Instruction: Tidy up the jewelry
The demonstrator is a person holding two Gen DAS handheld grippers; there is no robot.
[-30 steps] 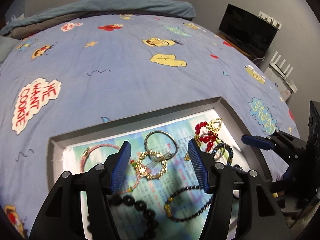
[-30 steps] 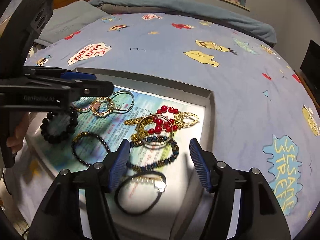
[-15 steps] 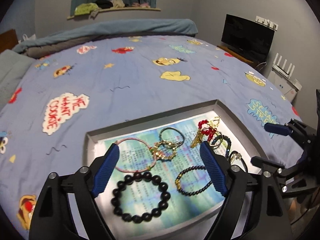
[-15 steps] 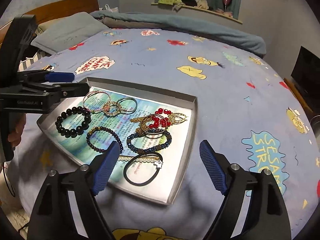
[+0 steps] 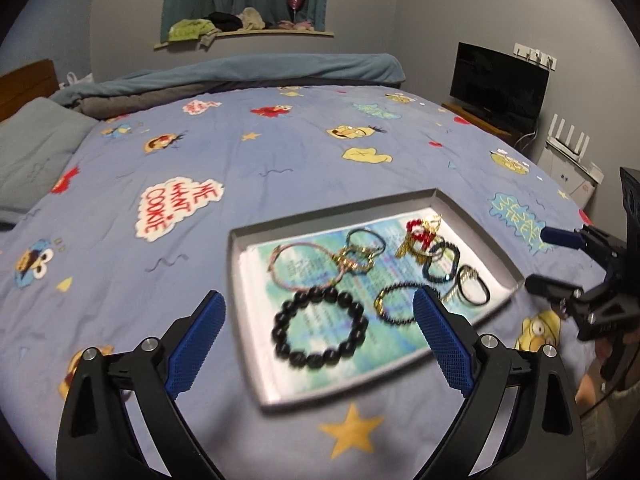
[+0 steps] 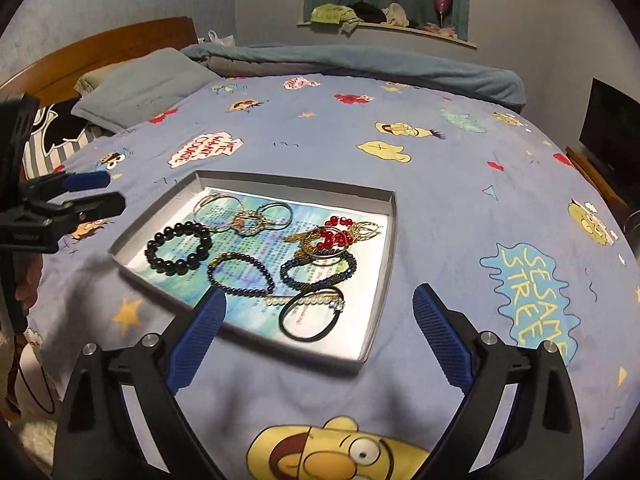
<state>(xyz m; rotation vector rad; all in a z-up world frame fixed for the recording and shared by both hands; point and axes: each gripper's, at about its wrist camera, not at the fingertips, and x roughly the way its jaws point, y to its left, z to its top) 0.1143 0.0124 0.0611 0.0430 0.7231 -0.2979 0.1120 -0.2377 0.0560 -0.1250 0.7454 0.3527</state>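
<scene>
- The left tool [image 5: 316,300] has just been spreading; its jaws stand wide with nothing between them, above the near edge of the tray [image 5: 476,216].
- The right tool [image 6: 318,296] has likewise just been spreading and pinches nothing.
- The grey tray lies on the blue cartoon bedspread [image 6: 460,184].
- Inside: a black bead bracelet [image 6: 178,248], red beads [image 6: 336,232] tangled with gold pieces, a black hair tie [image 6: 310,316].

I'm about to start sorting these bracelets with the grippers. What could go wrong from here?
1. The red bead piece lies tangled with gold rings and the dark blue bracelet; lifting one may drag the others.
2. The shallow tray sits on a soft bedspread, so pressing down could tip it.
</scene>
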